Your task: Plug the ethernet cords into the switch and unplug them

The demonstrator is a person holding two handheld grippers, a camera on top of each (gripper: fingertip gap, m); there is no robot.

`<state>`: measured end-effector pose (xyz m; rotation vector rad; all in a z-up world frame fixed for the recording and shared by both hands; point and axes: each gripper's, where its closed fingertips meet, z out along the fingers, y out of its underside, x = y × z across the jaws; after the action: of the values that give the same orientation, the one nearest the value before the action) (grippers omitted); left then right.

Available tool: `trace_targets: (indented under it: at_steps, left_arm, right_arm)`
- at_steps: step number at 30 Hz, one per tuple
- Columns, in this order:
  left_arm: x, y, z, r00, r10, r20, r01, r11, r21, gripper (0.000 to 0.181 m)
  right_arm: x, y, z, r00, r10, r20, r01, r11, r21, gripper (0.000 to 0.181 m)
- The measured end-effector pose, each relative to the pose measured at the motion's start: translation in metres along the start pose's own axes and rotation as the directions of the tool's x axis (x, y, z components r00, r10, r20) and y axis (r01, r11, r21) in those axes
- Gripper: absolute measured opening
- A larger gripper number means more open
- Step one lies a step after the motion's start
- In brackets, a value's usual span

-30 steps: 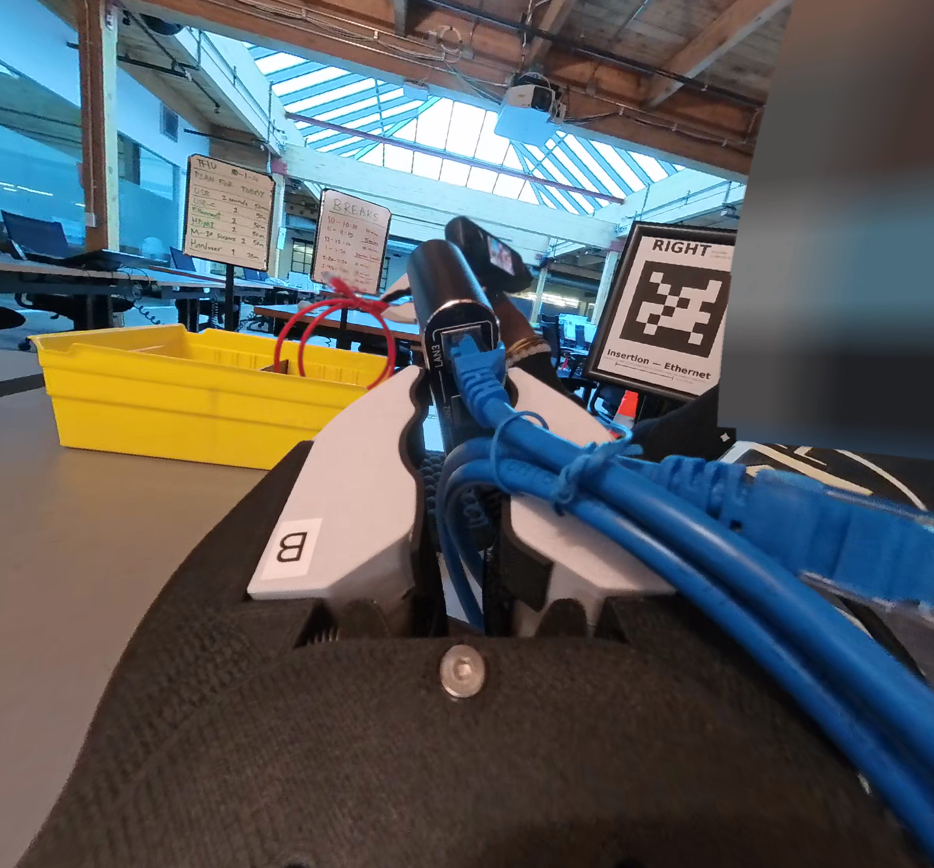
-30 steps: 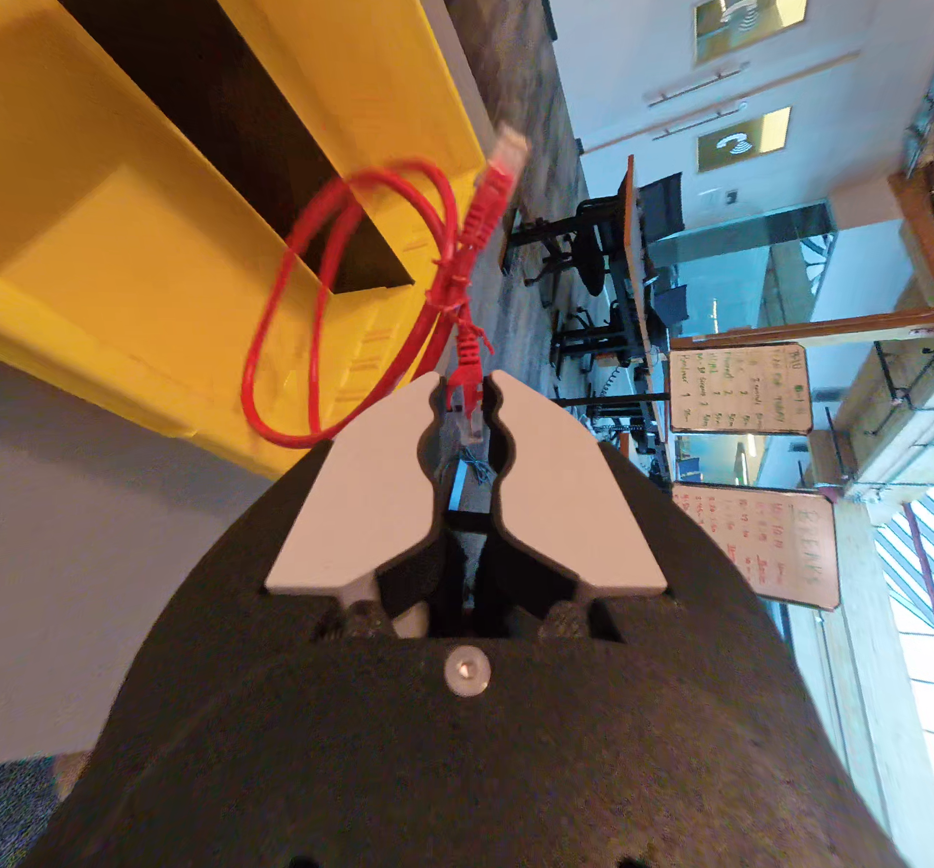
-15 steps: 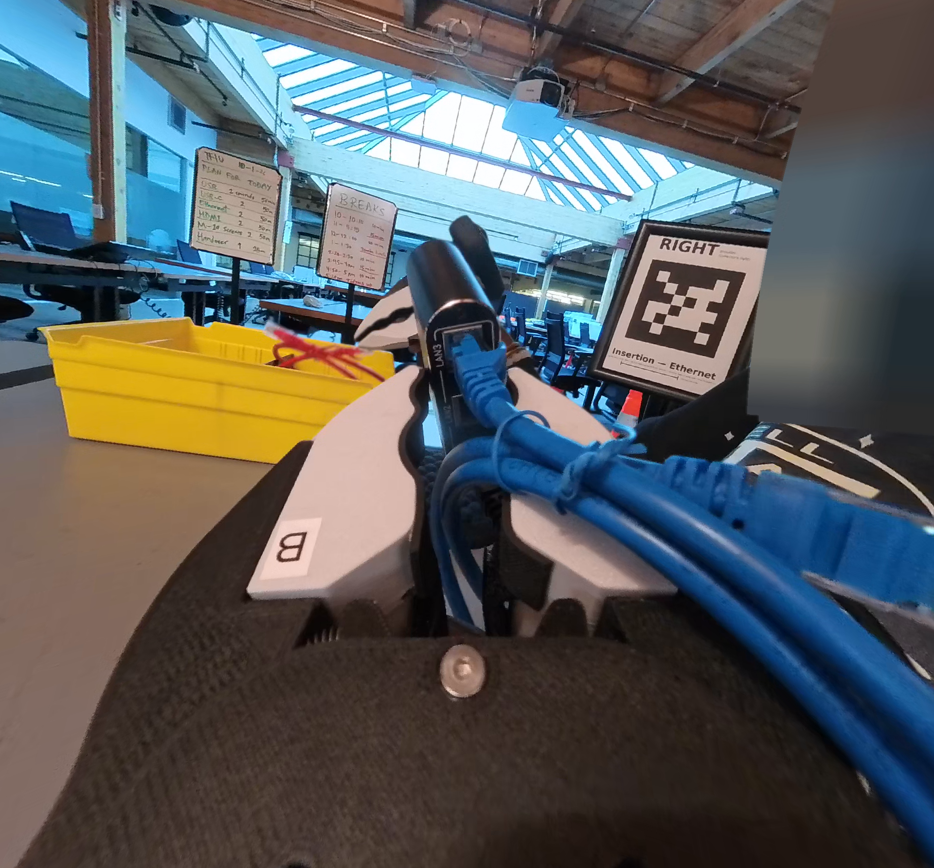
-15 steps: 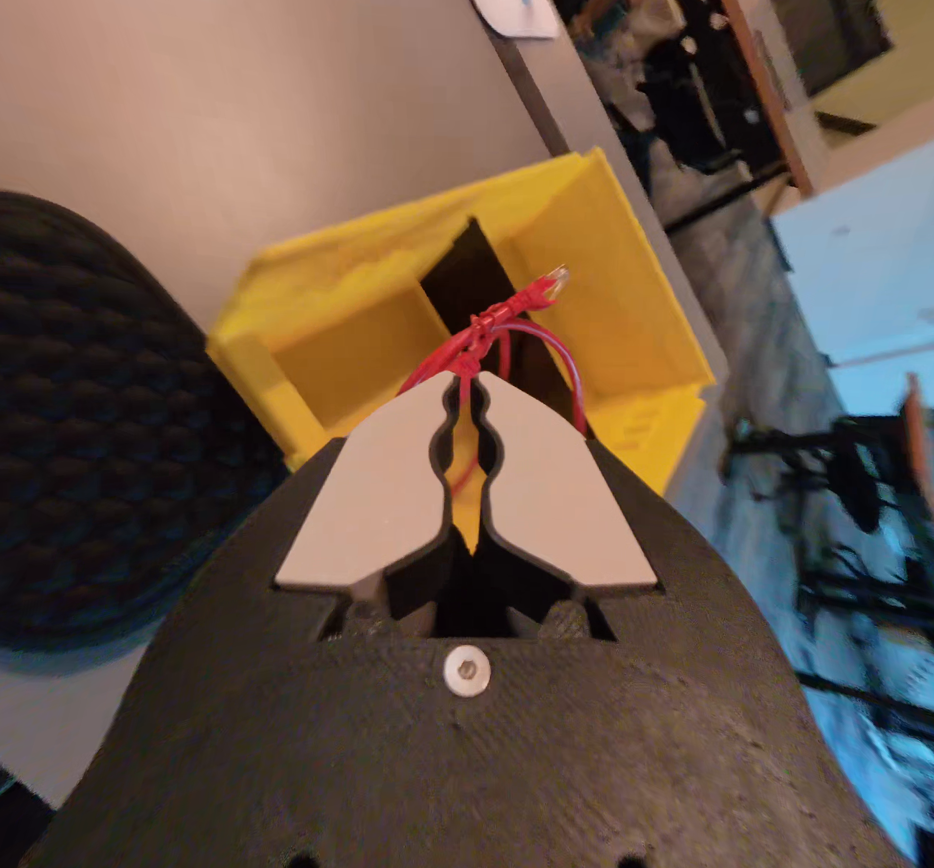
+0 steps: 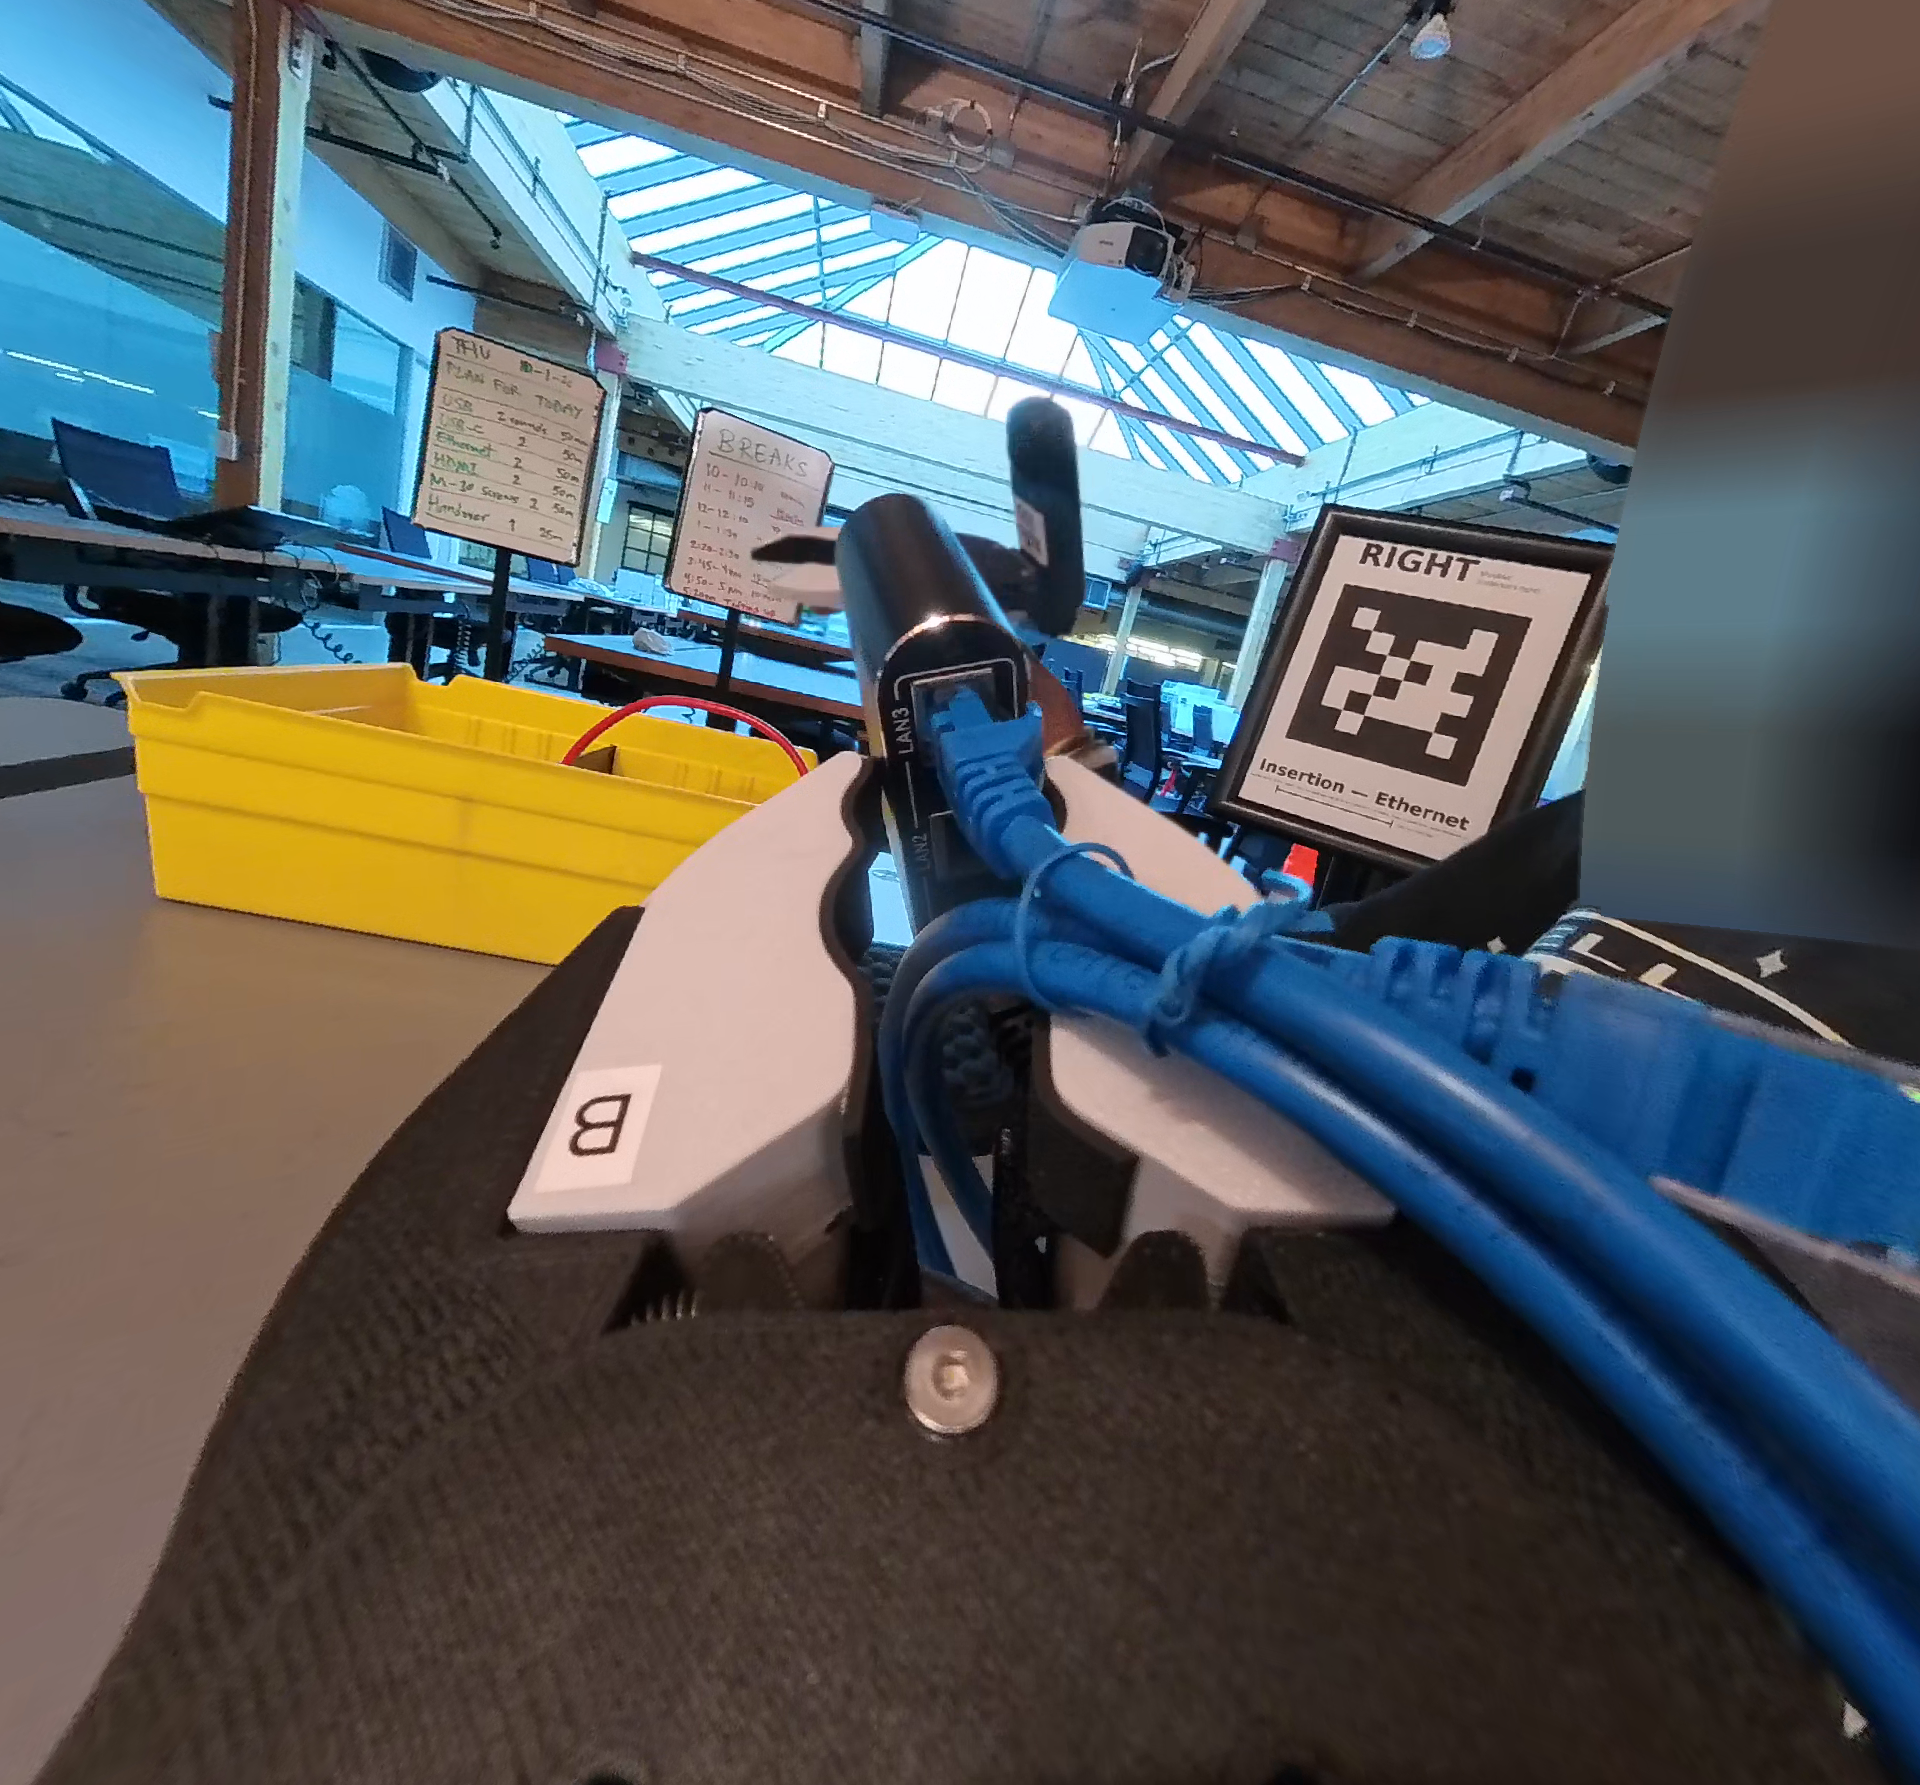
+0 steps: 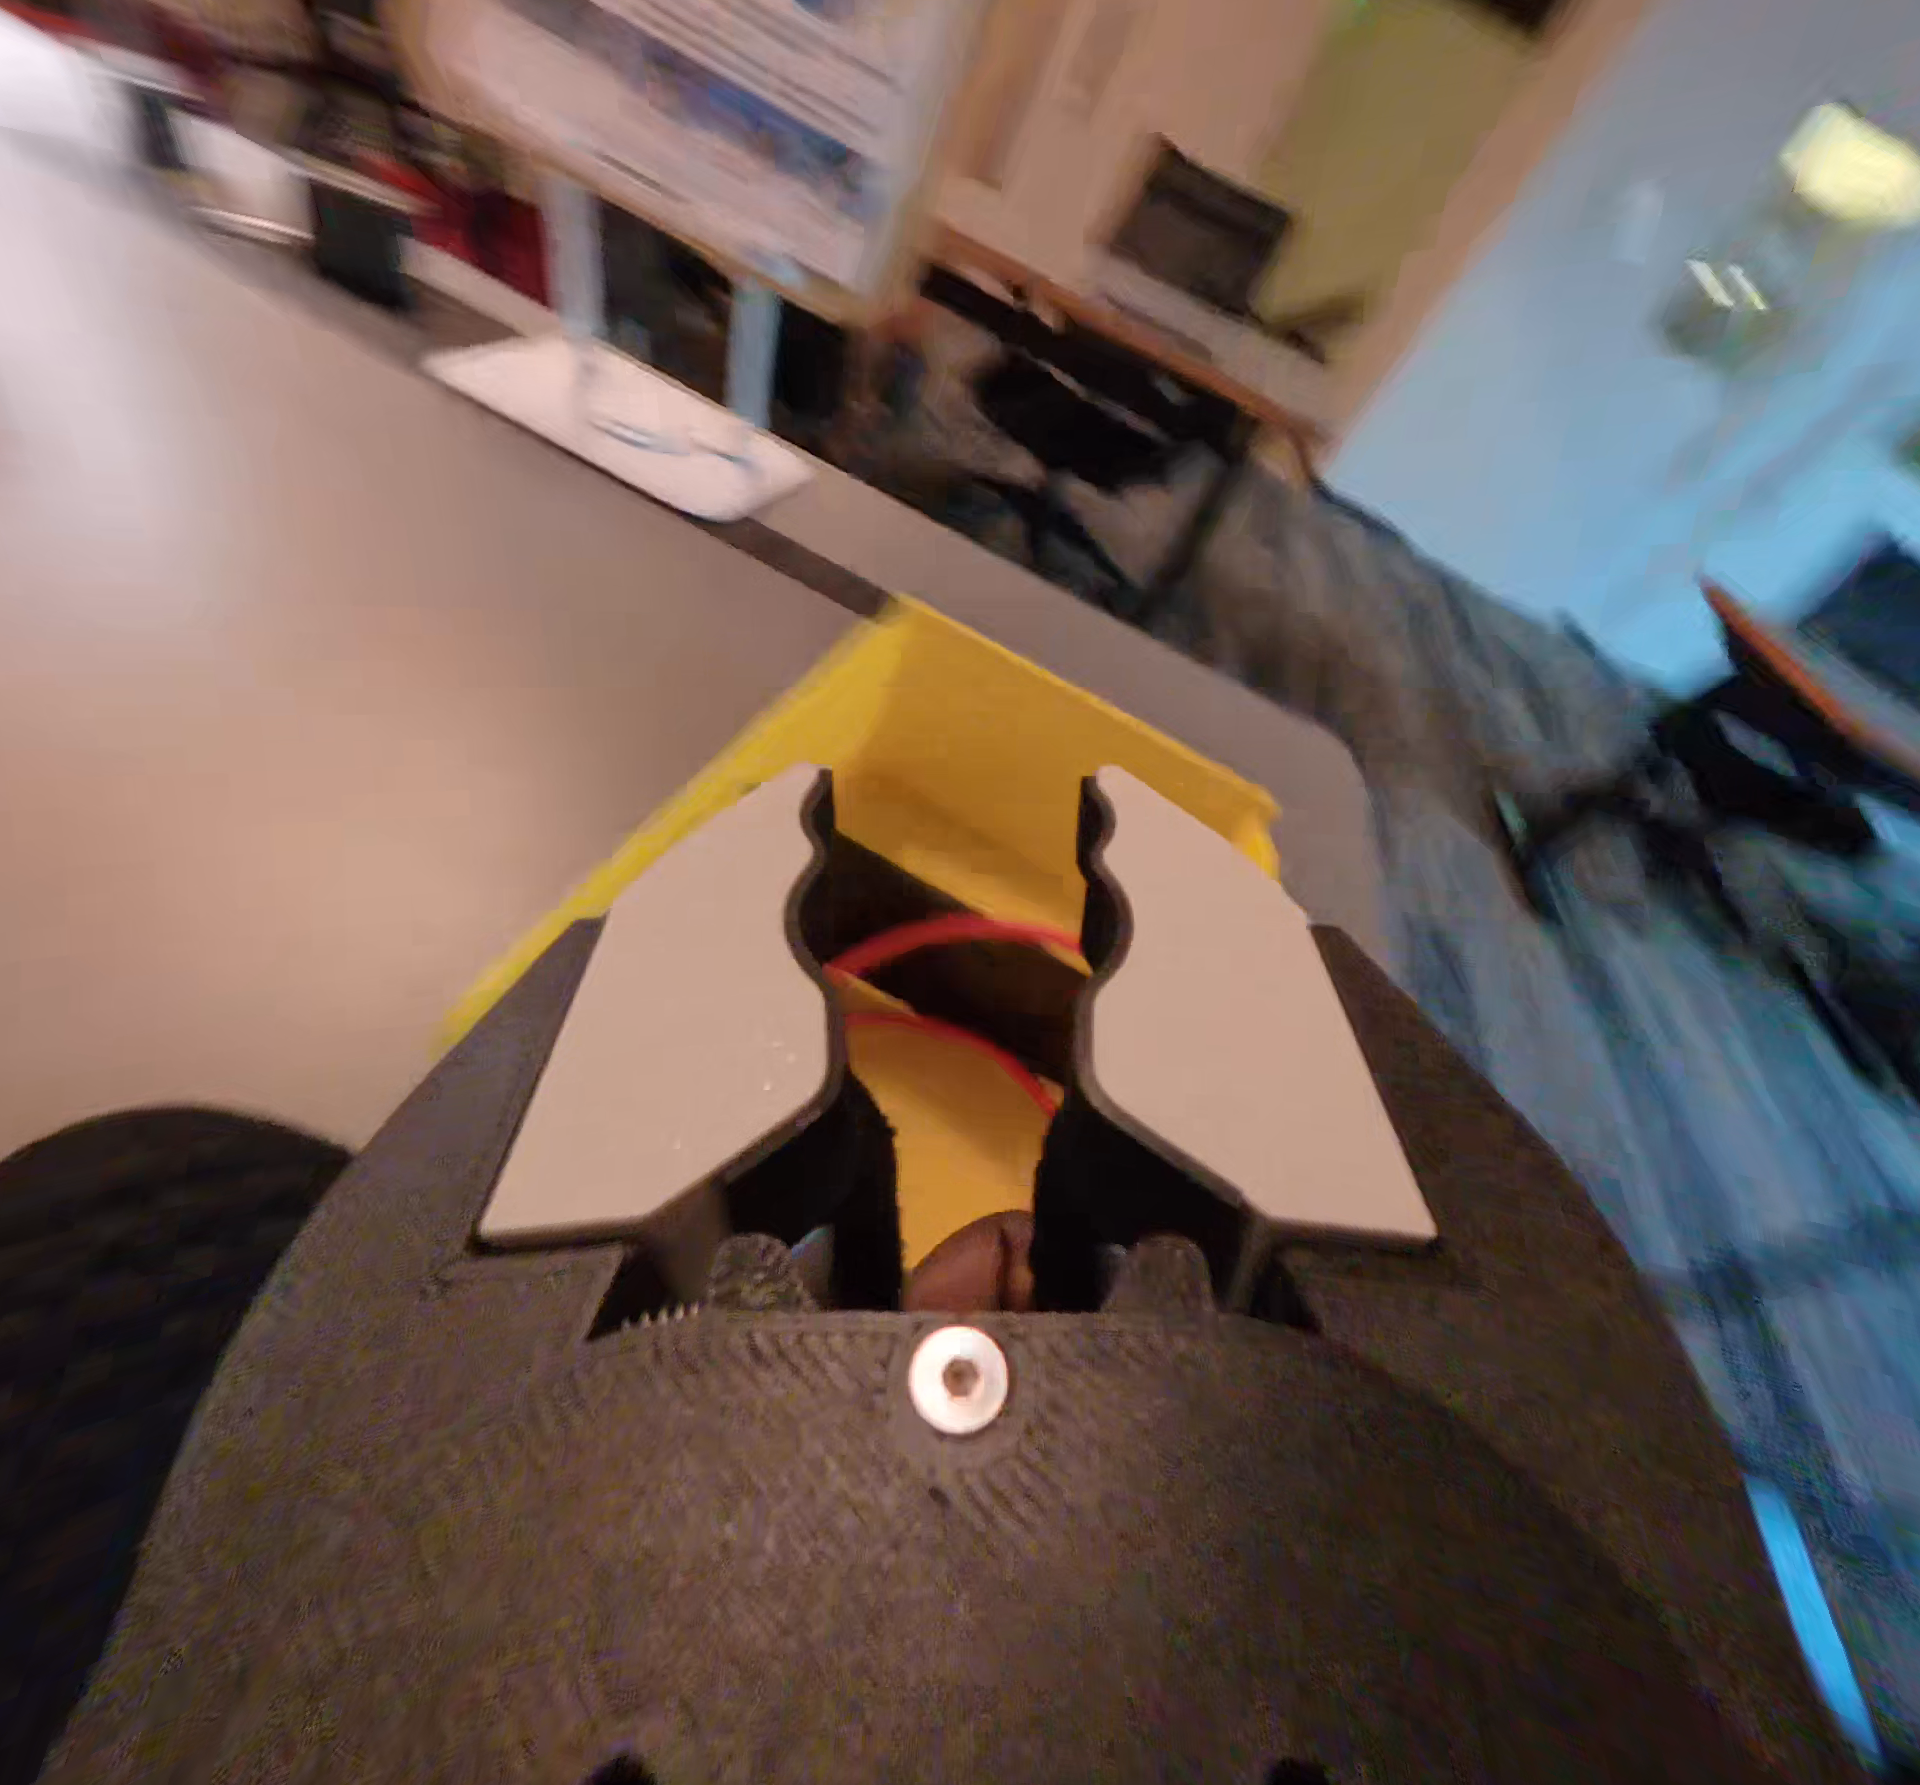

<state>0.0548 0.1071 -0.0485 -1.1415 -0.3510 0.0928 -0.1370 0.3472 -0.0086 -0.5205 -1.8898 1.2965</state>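
My left gripper (image 5: 961, 800) is shut on the black switch (image 5: 914, 582) and holds it upright. A blue ethernet cord (image 5: 977, 748) is plugged into the switch's top port, and its tied bundle (image 5: 1455, 1039) drapes over my right finger. My right gripper (image 6: 961, 785) is open and empty over the yellow bin (image 6: 997, 696). The red ethernet cord (image 6: 935, 935) lies in the bin, showing between the fingers. In the left wrist view the red cord (image 5: 665, 717) arches above the bin (image 5: 416, 831), and the right gripper (image 5: 790, 566) shows behind the switch.
A framed marker sign (image 5: 1413, 686) stands at the right on the grey table (image 5: 208, 1060). A black patterned mat (image 5: 1662, 956) lies under the blue cord. A white sheet (image 6: 623, 416) lies near the table's far edge. Whiteboards and desks stand beyond. Some 30 cm of space lies between my two pairs of fingers.
My right gripper has opened and let go of the red cord, which now lies in the yellow bin. The right view has swung round. My left gripper still holds the switch.
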Motion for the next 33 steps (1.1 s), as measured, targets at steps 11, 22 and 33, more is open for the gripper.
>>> trace_targets:
  at_steps: [11,22,33]
  left_arm:
    - [0.004,0.007,0.002,1.000,0.027,-0.014,-0.028,0.999,-0.040,0.026]
    - [0.003,0.004,0.002,1.000,0.014,-0.008,-0.014,1.000,-0.028,0.027]
    - [-0.005,-0.020,-0.008,1.000,-0.016,0.026,0.012,0.992,0.126,0.026]
  right_arm:
    - [0.039,0.140,0.009,0.990,0.085,-0.112,-0.133,0.828,-0.545,0.013]
    - [0.033,0.170,0.017,0.992,0.018,-0.125,-0.102,0.702,-0.705,0.028]
    - [-0.016,-0.120,-0.052,0.936,0.324,0.139,-0.318,0.608,0.727,0.055]
